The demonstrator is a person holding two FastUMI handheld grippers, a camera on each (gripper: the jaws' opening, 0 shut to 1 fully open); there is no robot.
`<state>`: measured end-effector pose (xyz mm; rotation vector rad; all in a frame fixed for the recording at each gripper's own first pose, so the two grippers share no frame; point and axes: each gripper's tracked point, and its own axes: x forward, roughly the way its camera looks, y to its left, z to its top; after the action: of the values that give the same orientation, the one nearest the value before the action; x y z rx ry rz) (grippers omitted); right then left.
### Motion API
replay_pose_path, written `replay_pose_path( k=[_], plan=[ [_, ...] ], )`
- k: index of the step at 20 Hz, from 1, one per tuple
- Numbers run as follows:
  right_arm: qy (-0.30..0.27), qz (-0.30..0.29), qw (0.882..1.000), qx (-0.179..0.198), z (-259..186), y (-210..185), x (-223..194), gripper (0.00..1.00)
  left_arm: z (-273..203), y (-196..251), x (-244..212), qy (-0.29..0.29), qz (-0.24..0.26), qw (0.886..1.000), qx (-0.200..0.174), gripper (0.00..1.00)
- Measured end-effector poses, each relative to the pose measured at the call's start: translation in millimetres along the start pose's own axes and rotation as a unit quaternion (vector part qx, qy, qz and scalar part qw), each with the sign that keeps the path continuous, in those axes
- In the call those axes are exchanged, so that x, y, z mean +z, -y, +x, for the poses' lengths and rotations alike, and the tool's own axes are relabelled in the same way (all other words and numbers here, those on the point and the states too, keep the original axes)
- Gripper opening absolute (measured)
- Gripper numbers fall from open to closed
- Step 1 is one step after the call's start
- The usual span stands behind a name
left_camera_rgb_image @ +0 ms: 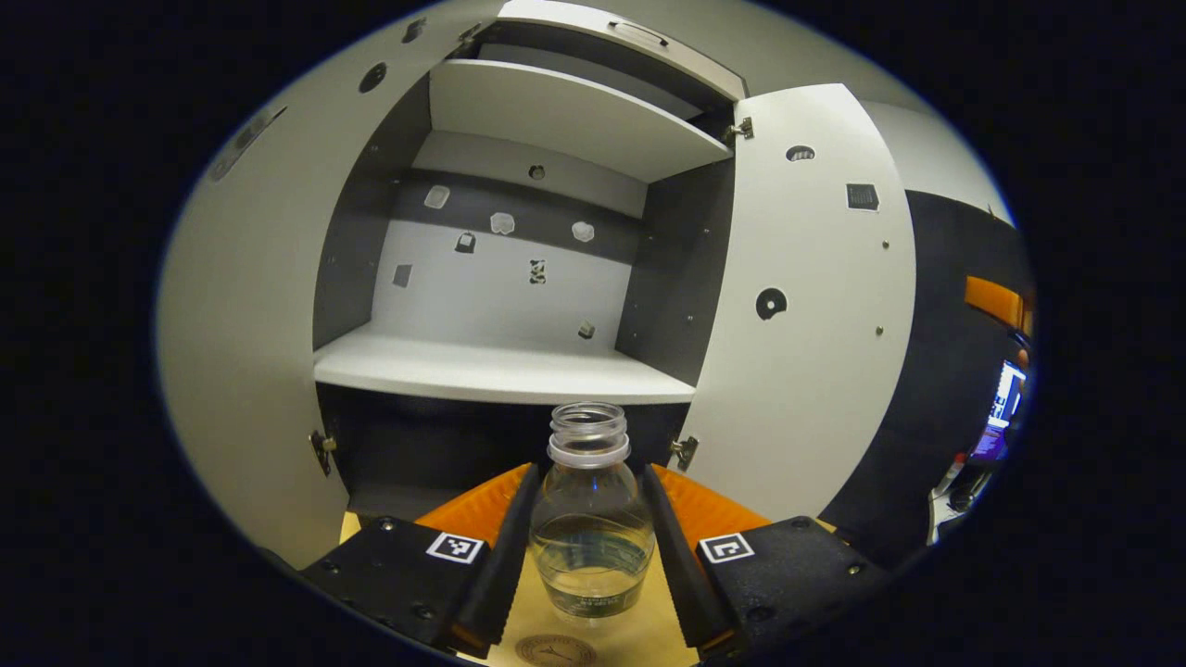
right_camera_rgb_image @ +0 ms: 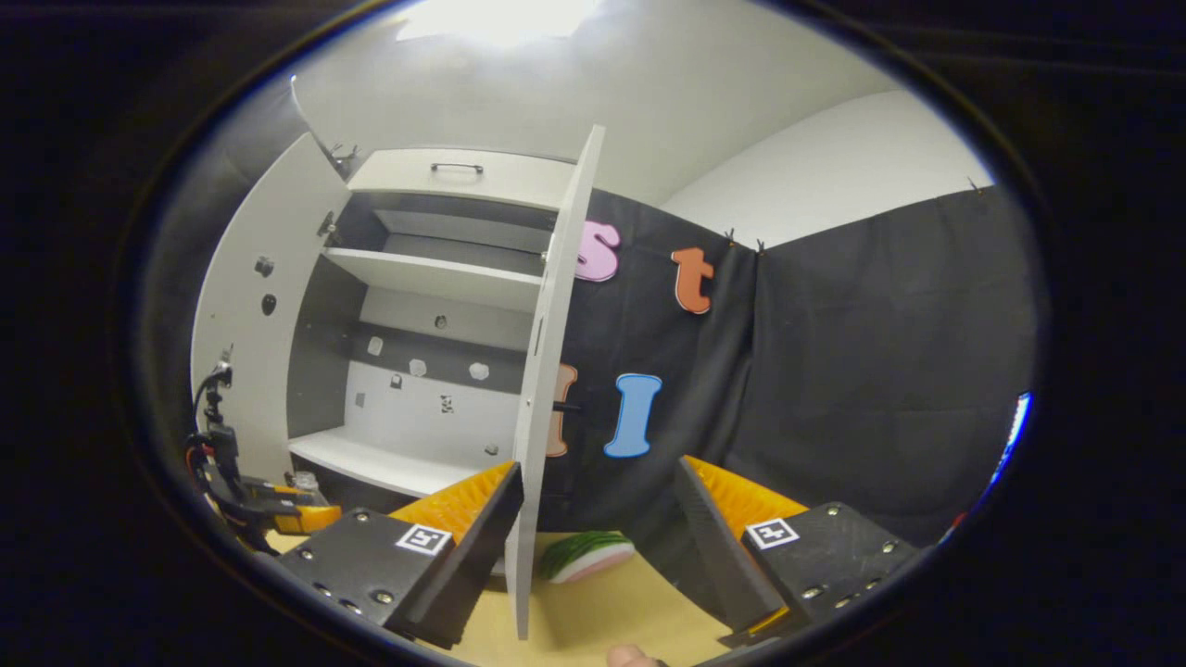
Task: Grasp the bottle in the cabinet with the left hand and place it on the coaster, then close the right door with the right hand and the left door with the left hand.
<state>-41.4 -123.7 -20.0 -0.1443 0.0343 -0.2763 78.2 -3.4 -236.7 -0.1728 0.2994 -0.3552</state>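
We see bottle (left_camera_rgb_image: 590, 519) upright between fingers of left hand-held gripper (left_camera_rgb_image: 590, 556), both pads pressed to its sides, uncapped, some water inside. Coaster (left_camera_rgb_image: 556, 650) on tabletop (left_camera_rgb_image: 649, 630) just below bottle. Cabinet (left_camera_rgb_image: 500, 371) ahead, both doors open. Right hand-held gripper (right_camera_rgb_image: 602, 556) spread wide, holding nothing, right door (right_camera_rgb_image: 547, 389) edge-on between its fingers; melon slice (right_camera_rgb_image: 586, 554) beyond

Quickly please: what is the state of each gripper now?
Left gripper: closed on the bottle.
Right gripper: open, holding nothing, the edge of the right door between its fingers.
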Motion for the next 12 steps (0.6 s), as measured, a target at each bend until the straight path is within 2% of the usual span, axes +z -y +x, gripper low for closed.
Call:
replay_pose_path(
  k=[1,6,9,10,11,12],
  plan=[
    [-0.001,-0.001,1.000,-0.002,-1.5,1.7,-0.6,0.99,-3.1,-1.9,-14.3,-0.012,0.004,1.000,0.005,0.70],
    [-0.009,-0.005,1.000,-0.012,-6.2,10.0,-4.0,0.99,-6.7,-16.0,-69.3,-0.036,0.017,0.999,0.028,0.71],
    [-0.011,-0.011,1.000,-0.015,-8.2,11.4,-4.9,0.99,-8.4,-26.8,-104.8,-0.070,0.016,0.996,0.046,0.72],
    [-0.012,-0.013,1.000,-0.015,-8.8,11.5,-4.7,0.96,-8.5,-30.5,-113.0,-0.079,0.017,0.995,0.052,0.72],
    [-0.013,-0.016,1.000,-0.015,-9.5,11.9,-5.9,1.00,-8.1,-32.2,-119.3,-0.084,0.017,0.995,0.054,0.72],
    [-0.014,-0.019,1.000,-0.015,-10.0,12.3,-6.2,0.99,-7.7,-34.0,-126.1,-0.089,0.017,0.994,0.056,0.72]
  ],
)
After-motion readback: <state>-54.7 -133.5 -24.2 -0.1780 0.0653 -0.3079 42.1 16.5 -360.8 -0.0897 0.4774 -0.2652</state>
